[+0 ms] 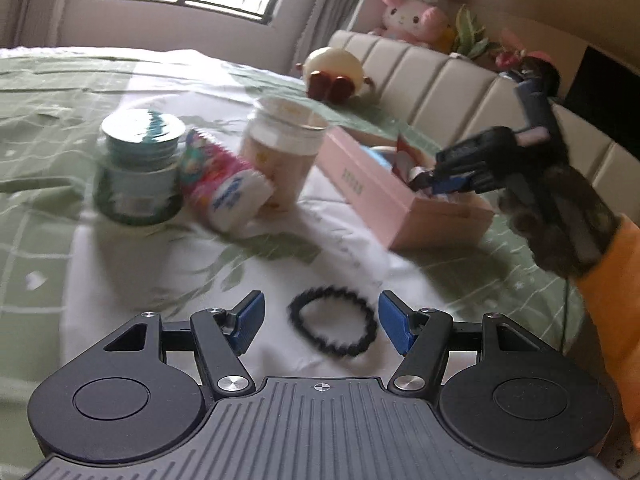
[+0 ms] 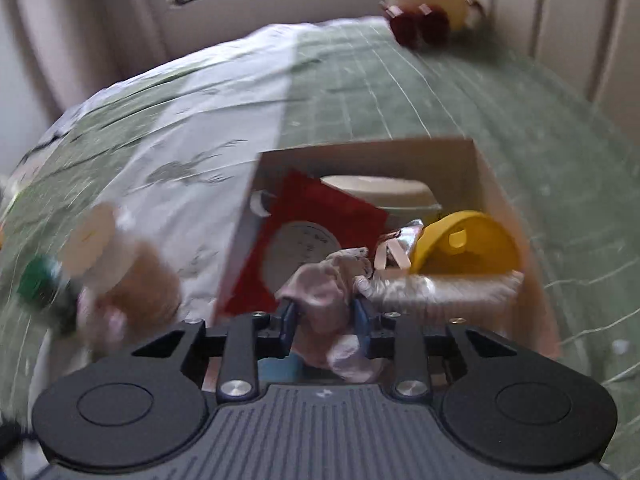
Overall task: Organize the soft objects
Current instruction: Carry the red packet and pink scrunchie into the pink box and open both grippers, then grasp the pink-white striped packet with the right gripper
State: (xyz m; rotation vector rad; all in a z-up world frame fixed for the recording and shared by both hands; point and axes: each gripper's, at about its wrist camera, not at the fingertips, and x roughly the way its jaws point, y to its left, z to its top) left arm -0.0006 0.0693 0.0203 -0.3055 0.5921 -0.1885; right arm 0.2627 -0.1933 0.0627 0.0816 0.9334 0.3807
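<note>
A black hair tie (image 1: 333, 321) lies on the bed sheet between the open fingers of my left gripper (image 1: 320, 322). My right gripper (image 2: 326, 314) is over the pink box (image 2: 516, 216) with a pale pink soft cloth (image 2: 320, 292) between its fingers, partly closed on it. In the left wrist view the right gripper (image 1: 430, 180) reaches into the pink box (image 1: 360, 184) from the right. The box also holds a red card (image 2: 316, 208), a yellow object (image 2: 468, 244) and a cream lid (image 2: 380, 192).
On the bed stand a teal tape roll stack (image 1: 138, 168), a colourful tissue pack (image 1: 224, 184) and a cream jar (image 1: 280, 144). A round plush (image 1: 336, 72) lies by the padded headboard (image 1: 440, 80); a pink plush (image 1: 412, 16) sits on it.
</note>
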